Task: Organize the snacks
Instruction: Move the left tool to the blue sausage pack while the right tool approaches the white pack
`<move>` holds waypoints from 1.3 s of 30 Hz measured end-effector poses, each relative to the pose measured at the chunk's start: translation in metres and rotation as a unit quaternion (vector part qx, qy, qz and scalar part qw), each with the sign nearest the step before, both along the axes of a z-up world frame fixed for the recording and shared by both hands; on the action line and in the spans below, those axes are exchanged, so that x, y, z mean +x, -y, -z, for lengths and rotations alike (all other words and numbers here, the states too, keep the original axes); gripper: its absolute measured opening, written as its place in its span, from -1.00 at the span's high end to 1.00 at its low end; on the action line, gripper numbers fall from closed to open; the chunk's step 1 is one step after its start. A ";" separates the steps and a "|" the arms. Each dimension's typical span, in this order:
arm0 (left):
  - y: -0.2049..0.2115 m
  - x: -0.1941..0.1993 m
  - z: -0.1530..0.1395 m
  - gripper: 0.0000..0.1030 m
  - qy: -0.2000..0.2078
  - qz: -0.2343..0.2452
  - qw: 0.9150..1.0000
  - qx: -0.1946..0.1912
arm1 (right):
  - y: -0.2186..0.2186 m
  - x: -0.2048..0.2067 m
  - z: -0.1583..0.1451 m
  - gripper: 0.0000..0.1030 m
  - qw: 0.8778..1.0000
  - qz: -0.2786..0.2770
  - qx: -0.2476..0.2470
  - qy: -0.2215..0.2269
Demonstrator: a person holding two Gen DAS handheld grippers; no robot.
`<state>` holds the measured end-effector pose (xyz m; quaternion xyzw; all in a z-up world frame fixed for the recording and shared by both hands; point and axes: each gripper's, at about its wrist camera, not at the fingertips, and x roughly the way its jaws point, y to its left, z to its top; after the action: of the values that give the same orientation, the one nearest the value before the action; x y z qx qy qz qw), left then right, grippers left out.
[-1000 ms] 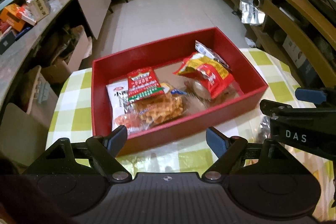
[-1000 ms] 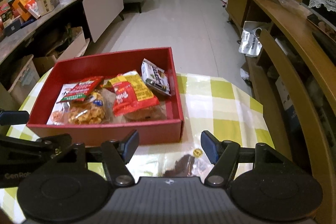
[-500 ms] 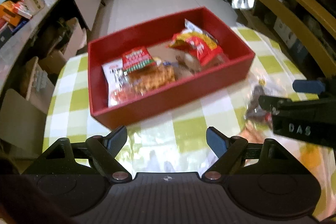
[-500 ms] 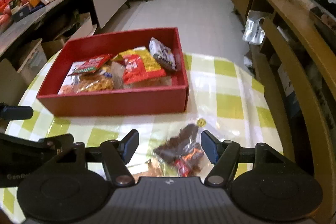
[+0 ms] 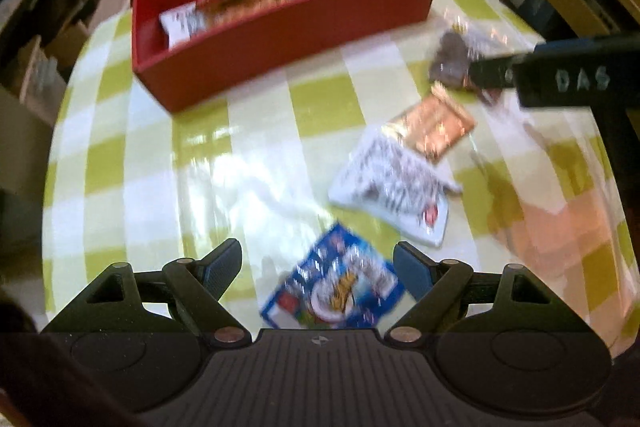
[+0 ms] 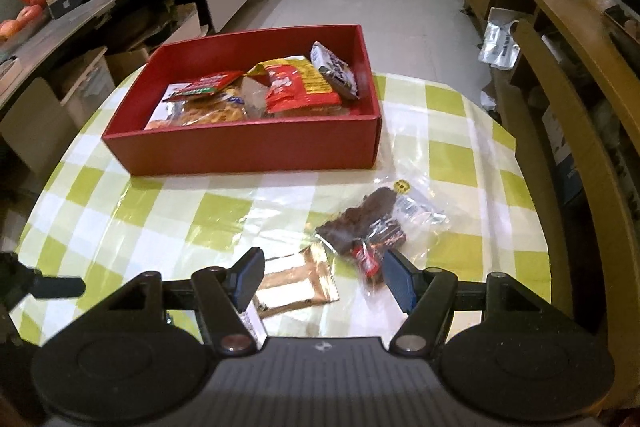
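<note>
Both pairs of jaws stand apart and grip nothing. Below the left gripper (image 5: 318, 269), in a blurred view, a blue snack packet (image 5: 334, 293) lies flat on the table between the blue-padded fingers, untouched by them. Just past it rests a white printed packet (image 5: 394, 187), with a copper foil sachet (image 5: 436, 125) overlapping its far end.

Between the fingers of the right gripper (image 6: 324, 277) the same copper foil sachet (image 6: 298, 285) lies on the cloth, near the left finger. A clear bag of dark brown pieces (image 6: 362, 221) with small red-wrapped sweets sits just ahead, its near end close to the right finger; contact cannot be judged.

Farther out on the green-and-white checked tablecloth (image 6: 132, 215) stands a red box (image 6: 256, 147), well apart from the loose packets. It holds several snack bags, among them a red-and-yellow bag (image 6: 298, 85) and a dark-printed white wrapper (image 6: 334, 69) leaning at its right end.
</note>
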<state>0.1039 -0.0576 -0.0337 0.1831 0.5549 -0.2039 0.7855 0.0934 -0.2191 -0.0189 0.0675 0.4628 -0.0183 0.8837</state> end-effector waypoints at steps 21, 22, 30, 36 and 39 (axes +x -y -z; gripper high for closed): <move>0.014 -0.007 0.045 -0.89 -0.023 -0.017 0.998 0.049 | 0.008 -0.017 0.000 -0.38 1.000 -0.018 0.014 0.004; 0.013 -0.006 0.047 -0.89 -0.029 -0.021 0.998 0.044 | 0.008 -0.017 0.000 -0.38 1.000 -0.018 0.014 0.004; 0.006 -0.007 0.046 -0.65 -0.040 -0.019 0.998 0.038 | 0.004 -0.017 0.000 -0.38 1.000 -0.027 0.013 0.003; -0.008 -0.010 0.032 -0.48 -0.036 -0.027 0.999 0.026 | 0.000 -0.016 0.001 -0.38 0.999 -0.035 0.013 -0.001; -0.012 -0.011 0.030 -0.49 -0.037 -0.020 0.999 0.023 | -0.001 -0.015 0.002 -0.38 0.999 -0.036 0.013 -0.003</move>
<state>0.0933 -0.0458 -0.0632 0.1825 0.5916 -0.1820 0.7639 0.0780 -0.2179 -0.0213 0.0624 0.4678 0.0191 0.8814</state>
